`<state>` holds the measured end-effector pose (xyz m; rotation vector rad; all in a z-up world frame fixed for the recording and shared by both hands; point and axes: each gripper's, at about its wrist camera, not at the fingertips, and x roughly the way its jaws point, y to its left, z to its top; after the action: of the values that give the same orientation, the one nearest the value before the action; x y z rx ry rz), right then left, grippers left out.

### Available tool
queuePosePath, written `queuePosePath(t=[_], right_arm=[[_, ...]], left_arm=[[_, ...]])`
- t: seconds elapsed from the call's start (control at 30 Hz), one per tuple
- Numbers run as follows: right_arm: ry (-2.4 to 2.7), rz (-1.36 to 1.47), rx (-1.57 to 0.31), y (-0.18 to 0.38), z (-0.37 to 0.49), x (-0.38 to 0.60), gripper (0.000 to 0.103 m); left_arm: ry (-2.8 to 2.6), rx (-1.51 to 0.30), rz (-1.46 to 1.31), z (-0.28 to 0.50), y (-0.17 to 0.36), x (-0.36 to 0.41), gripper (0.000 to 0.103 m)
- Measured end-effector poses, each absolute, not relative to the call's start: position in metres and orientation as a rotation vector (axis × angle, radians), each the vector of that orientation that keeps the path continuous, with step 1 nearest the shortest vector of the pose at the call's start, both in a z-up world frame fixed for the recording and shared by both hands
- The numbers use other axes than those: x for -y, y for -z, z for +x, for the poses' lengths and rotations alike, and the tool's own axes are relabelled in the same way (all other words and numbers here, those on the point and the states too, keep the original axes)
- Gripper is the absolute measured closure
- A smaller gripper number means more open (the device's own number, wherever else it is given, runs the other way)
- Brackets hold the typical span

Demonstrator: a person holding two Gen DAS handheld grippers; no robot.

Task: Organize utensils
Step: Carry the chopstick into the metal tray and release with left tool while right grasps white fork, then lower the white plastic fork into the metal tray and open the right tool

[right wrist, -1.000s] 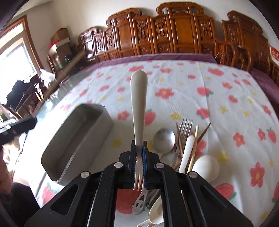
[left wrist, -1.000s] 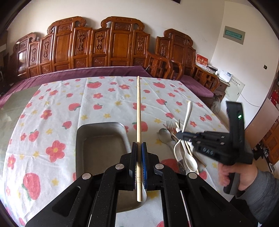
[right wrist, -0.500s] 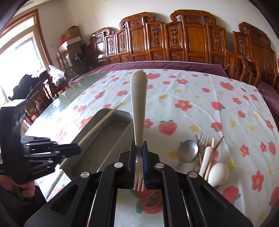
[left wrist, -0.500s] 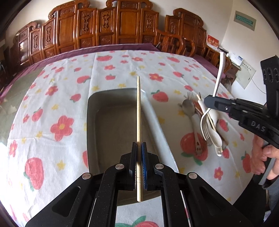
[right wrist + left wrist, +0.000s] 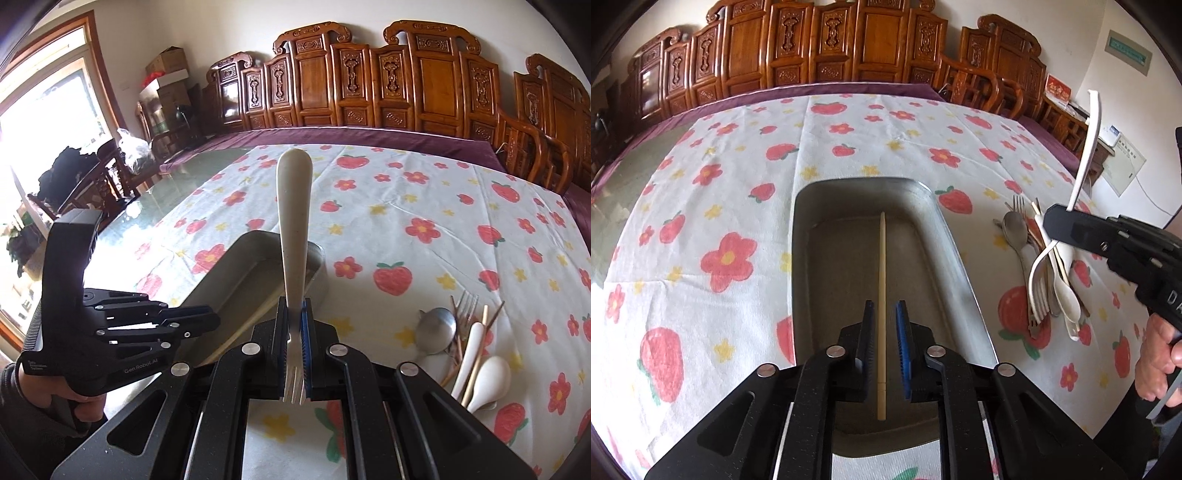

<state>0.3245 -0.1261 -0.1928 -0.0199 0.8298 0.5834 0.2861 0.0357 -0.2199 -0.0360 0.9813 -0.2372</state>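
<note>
A grey metal tray point(image 5: 955, 258) lies on the flowered tablecloth; it also shows in the right wrist view point(image 5: 236, 273). My left gripper point(image 5: 885, 326) is open over the tray's near end. A pale chopstick point(image 5: 882, 295) lies lengthwise in the tray between the parted fingers. My right gripper point(image 5: 294, 325) is shut on a white-handled fork point(image 5: 293, 221), handle pointing forward, tines toward the camera. It hovers right of the tray in the left wrist view point(image 5: 1057, 225), holding the fork point(image 5: 1086, 147) steeply upright. A pile of utensils point(image 5: 1039, 266) lies right of the tray.
The pile holds a metal spoon point(image 5: 436, 330), a metal fork point(image 5: 466, 301), white spoons point(image 5: 491, 380) and chopsticks point(image 5: 493, 314). Carved wooden chairs point(image 5: 827, 40) line the table's far side. Bare glass tabletop point(image 5: 147, 218) lies left of the cloth.
My left gripper has come down over the tray and opened, and the chopstick now lies in the tray. My right gripper has carried the white fork up and toward the tray.
</note>
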Motion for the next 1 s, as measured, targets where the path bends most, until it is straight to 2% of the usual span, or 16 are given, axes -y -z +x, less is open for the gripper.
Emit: queuePosePath(t=[0.43, 1.0], right_arm=[[-0.641, -0.017, -0.889, 0.205, 0.329, 0.072, 0.095], [-0.626, -0.064, -1.011, 0.259, 0.331, 0.044, 0.094]], left_arm=[[0.162, -0.847, -0.072, 0.275, 0.178, -0.081, 0.091], [0.127, -0.822, -0.081, 0.273, 0.172, -0.098, 0.090]])
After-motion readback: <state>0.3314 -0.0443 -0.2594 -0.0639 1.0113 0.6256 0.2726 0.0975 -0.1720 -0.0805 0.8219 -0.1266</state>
